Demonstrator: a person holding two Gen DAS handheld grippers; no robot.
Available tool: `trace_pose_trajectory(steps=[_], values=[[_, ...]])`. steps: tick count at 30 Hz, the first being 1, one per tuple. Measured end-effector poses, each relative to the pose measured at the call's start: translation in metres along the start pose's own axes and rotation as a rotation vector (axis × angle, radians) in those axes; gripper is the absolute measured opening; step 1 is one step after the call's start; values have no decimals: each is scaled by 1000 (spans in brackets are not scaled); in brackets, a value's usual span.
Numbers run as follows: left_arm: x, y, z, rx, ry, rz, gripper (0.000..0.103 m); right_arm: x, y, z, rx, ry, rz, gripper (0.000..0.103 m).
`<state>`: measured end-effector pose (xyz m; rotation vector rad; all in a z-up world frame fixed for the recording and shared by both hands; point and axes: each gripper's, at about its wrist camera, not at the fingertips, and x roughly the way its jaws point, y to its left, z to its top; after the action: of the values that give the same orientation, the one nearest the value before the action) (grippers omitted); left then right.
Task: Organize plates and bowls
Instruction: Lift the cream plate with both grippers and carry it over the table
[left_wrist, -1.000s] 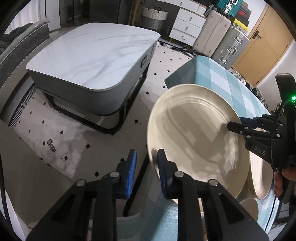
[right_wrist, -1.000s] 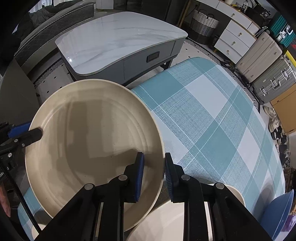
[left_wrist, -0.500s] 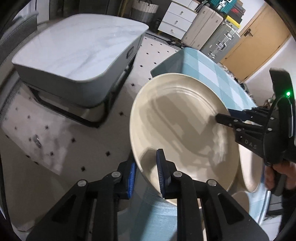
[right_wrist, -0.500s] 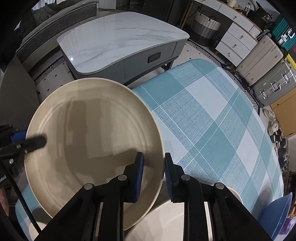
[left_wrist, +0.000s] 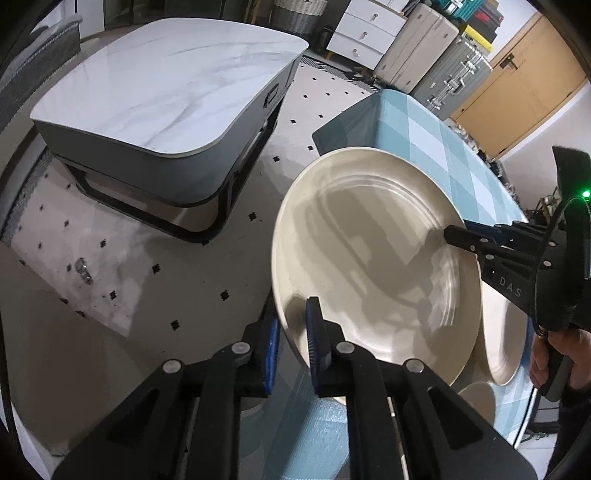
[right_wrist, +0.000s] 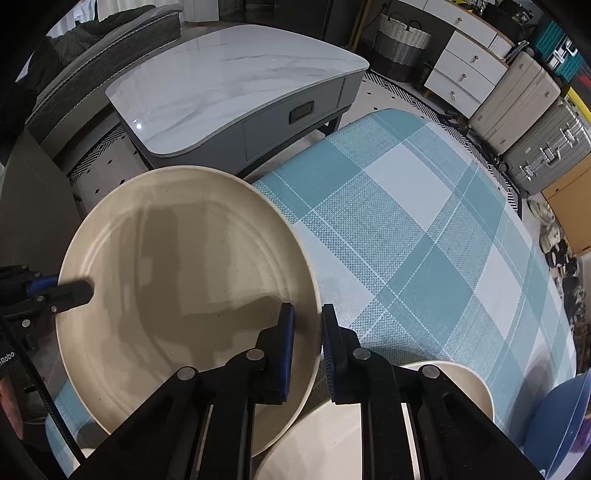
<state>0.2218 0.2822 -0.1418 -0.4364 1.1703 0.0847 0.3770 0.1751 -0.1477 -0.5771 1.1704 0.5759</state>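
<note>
A large cream plate (left_wrist: 373, 258) is held tilted above the left end of the table with the teal checked cloth (right_wrist: 424, 236). My left gripper (left_wrist: 293, 328) is shut on the plate's near rim. My right gripper (right_wrist: 308, 326) is shut on the opposite rim of the same plate (right_wrist: 184, 288); it shows at the right of the left wrist view (left_wrist: 458, 234). Two more cream plates (right_wrist: 454, 373) lie on the cloth under my right gripper. A blue bowl (right_wrist: 565, 421) sits at the table's right edge.
A low marble-top coffee table (left_wrist: 162, 92) stands on the tiled floor beyond the dining table. Suitcases (right_wrist: 535, 122) and a white drawer unit (right_wrist: 461, 70) line the far wall. A small cream dish (left_wrist: 476, 398) sits near the table's front edge.
My left gripper has closed onto the plate's rim; a second ago it was open beside it. The plate stays tilted between both grippers and has shifted slightly.
</note>
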Motion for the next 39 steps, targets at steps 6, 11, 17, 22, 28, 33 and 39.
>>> trace_pose_trajectory(steps=[6,11,17,22,28,33,39], values=[[-2,1,1,0,7,17,11,-1,-2,-2,21,9,13,12],[-1,0,-2,2,-5,40,11,-2,-7,-2,46,18,50,10],[-2,2,-2,-1,3,17,11,2,-18,-3,63,45,135,12],[-1,2,-1,-2,8,11,11,7,-26,-7,95,73,230,19],[-1,-2,-1,-2,15,39,11,3,-20,-8,85,70,183,17],[-2,-3,0,-5,18,41,11,-3,-25,-10,120,59,198,14],[-5,-9,0,6,21,46,11,-8,-32,-12,148,51,203,14]])
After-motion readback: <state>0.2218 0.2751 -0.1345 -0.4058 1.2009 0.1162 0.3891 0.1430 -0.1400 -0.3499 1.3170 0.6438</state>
